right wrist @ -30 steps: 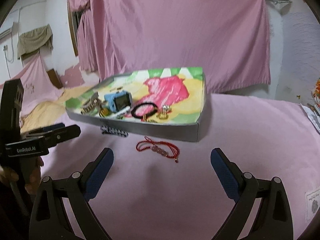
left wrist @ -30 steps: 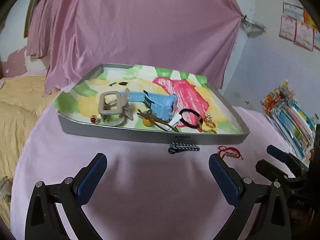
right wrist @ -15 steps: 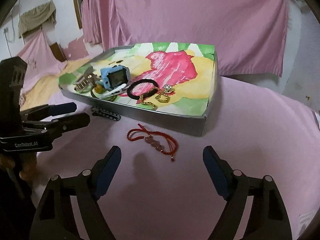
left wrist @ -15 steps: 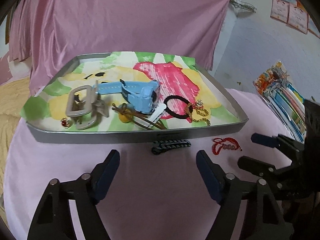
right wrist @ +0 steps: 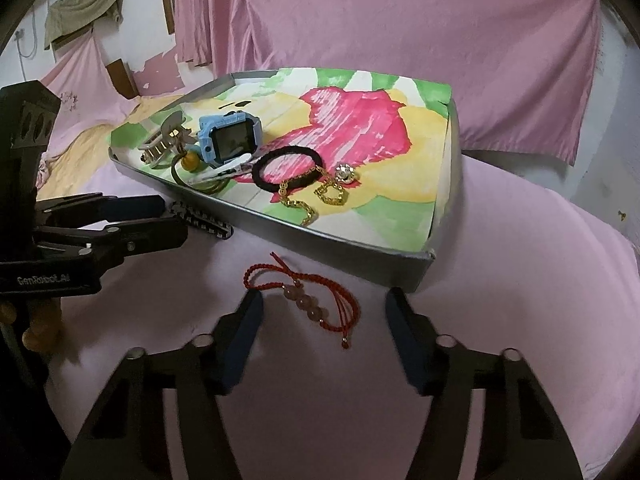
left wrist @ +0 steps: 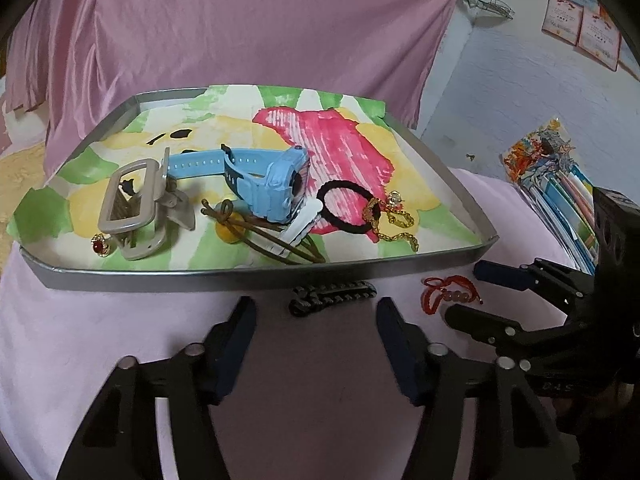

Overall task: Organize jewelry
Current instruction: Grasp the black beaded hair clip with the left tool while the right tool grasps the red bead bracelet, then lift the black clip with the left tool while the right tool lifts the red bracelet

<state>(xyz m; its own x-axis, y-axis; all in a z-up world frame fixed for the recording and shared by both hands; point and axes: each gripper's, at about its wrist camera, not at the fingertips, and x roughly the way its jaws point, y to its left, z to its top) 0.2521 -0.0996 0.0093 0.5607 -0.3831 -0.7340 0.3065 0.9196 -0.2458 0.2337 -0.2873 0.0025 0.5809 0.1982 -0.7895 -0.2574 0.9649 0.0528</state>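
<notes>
The red bracelet [right wrist: 306, 300] lies crosswise just ahead of the closing, empty right gripper [right wrist: 324, 320], beside the tray [right wrist: 344, 250].

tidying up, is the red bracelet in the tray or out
Out: the red bracelet lies on the pink cloth, in front of the tray.

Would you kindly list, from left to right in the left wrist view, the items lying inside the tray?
Red-stone ring → beige hair claw → blue watch → black hair tie → gold chain.
</notes>
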